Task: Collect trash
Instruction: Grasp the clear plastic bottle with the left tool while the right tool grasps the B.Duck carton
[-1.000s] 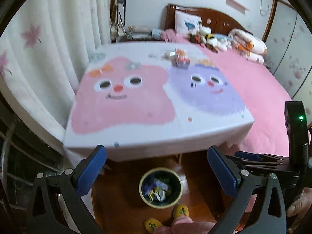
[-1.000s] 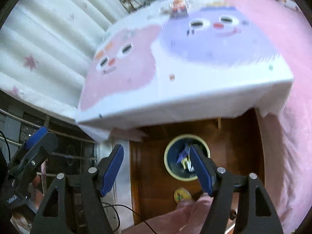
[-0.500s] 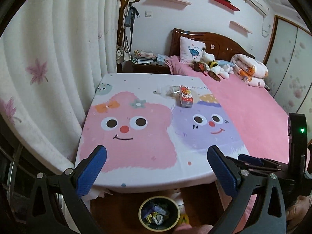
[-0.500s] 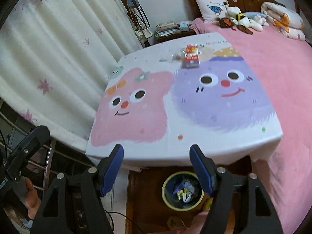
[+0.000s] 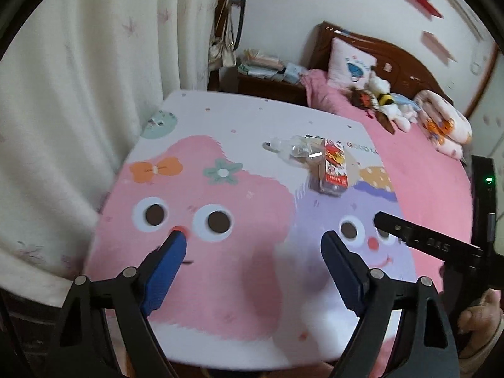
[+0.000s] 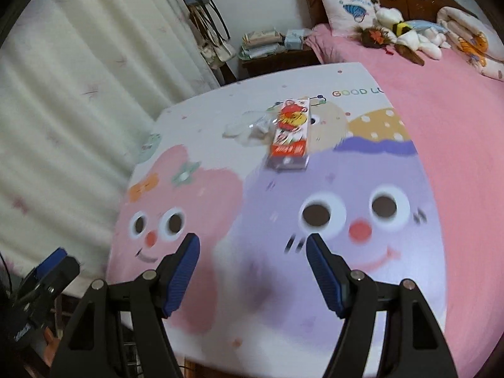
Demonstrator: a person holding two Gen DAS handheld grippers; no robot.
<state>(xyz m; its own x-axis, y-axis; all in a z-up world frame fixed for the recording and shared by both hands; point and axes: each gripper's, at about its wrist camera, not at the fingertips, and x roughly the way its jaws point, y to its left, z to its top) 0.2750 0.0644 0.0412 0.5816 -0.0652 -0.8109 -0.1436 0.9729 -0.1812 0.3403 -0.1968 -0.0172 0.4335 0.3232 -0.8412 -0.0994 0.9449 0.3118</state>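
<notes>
A red and white carton (image 5: 333, 166) (image 6: 289, 135) lies on the far part of the cartoon tablecloth (image 5: 220, 271) (image 6: 378, 283). A crumpled clear plastic wrapper (image 5: 294, 148) (image 6: 249, 127) lies just left of it, touching it. My left gripper (image 5: 253, 249) hangs over the near half of the table, its jaws closing with nothing between them. My right gripper (image 6: 252, 249) is open and empty, also over the near half, well short of the carton. In the left wrist view the right gripper's black body (image 5: 431, 245) shows at the right edge.
A white curtain (image 5: 78, 94) hangs along the left of the table. A pink bed (image 6: 441, 94) with stuffed toys (image 6: 397, 34) and a pillow lies to the right and behind. A nightstand with stacked papers (image 6: 261, 44) stands behind the table.
Both grippers moved forward from above the floor bin to over the table; the bin has dropped out of view. The left jaws have narrowed. The carton and wrapper look closer.
</notes>
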